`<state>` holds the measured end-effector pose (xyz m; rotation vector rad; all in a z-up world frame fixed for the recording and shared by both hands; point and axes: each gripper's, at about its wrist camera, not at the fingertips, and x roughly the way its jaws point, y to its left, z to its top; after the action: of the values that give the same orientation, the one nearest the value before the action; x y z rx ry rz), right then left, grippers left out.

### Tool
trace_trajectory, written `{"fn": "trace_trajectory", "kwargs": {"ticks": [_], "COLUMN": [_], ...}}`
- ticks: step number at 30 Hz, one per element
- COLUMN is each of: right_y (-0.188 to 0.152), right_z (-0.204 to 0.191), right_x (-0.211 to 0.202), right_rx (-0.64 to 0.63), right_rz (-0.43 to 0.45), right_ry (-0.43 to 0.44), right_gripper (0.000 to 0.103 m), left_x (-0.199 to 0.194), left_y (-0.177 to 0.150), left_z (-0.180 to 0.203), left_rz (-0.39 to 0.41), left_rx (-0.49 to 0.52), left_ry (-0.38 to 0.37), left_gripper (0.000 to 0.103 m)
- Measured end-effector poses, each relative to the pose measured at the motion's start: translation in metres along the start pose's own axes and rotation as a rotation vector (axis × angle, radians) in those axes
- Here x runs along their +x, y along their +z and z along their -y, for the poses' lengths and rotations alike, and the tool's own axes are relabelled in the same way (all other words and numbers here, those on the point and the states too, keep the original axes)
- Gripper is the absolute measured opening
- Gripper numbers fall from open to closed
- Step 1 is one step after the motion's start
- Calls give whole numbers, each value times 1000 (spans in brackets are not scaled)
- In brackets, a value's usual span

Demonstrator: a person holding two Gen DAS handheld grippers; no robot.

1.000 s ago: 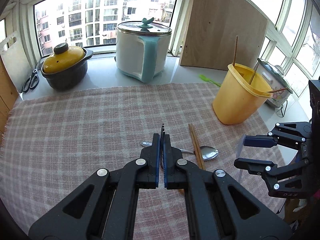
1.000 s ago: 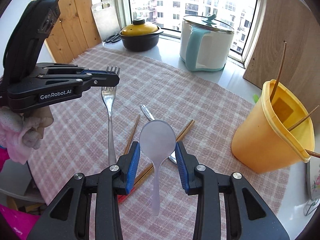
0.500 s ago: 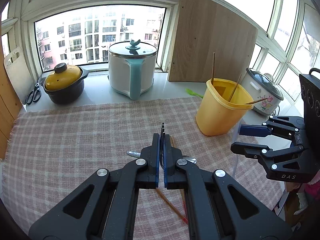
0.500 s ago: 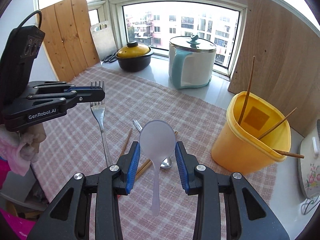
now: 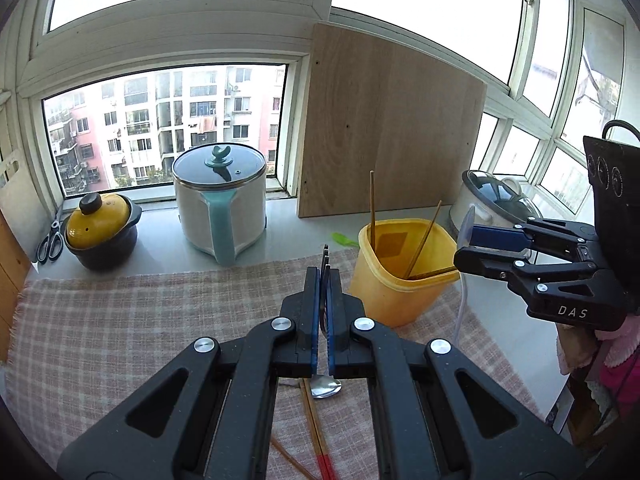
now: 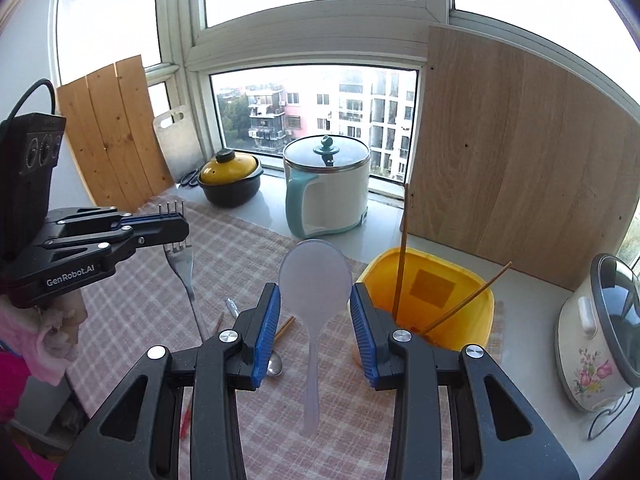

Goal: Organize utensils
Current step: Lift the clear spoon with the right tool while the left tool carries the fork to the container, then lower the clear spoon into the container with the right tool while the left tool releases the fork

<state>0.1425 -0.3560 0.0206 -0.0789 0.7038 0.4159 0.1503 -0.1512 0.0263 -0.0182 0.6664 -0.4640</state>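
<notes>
Now both grippers are raised off the checked cloth [image 5: 120, 320] toward the yellow bin [image 6: 436, 304] — left gripper [image 5: 322, 292] clamped on the fork [image 6: 182, 264], right gripper [image 6: 315, 312] pinching the translucent rice paddle [image 6: 314, 284] — so dropping them in looks next.

On the worktop [image 6: 520, 304] lies a cloth [image 6: 224, 256]; a bucket [image 6: 472, 312] stands at its right edge with chopsticks [image 6: 401, 256] in it; behind the cloth, by the window, sit a clay pot [image 6: 230, 178] left and a cooker [image 6: 326, 188] right; a spoon [image 5: 326, 386] and loose chopsticks [image 5: 316, 432] lie on the cloth.
</notes>
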Motion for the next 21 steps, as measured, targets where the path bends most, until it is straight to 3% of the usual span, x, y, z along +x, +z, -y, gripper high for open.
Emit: {"fn": "trace_trajectory", "kwargs": {"ticks": [12, 21], "right_y": [34, 43], "right_z": [70, 103], "right_x": [-5, 13], "right_rx": [71, 63], "right_rz": [90, 96], "right_ry": [-43, -77], "right_gripper": [34, 34], "left_x": [24, 52], "left_y": [50, 79], "left_z": [41, 57], "left_rz": [70, 96], "left_rx": [32, 37], "left_ry": [15, 55], "left_gripper": [0, 0]}}
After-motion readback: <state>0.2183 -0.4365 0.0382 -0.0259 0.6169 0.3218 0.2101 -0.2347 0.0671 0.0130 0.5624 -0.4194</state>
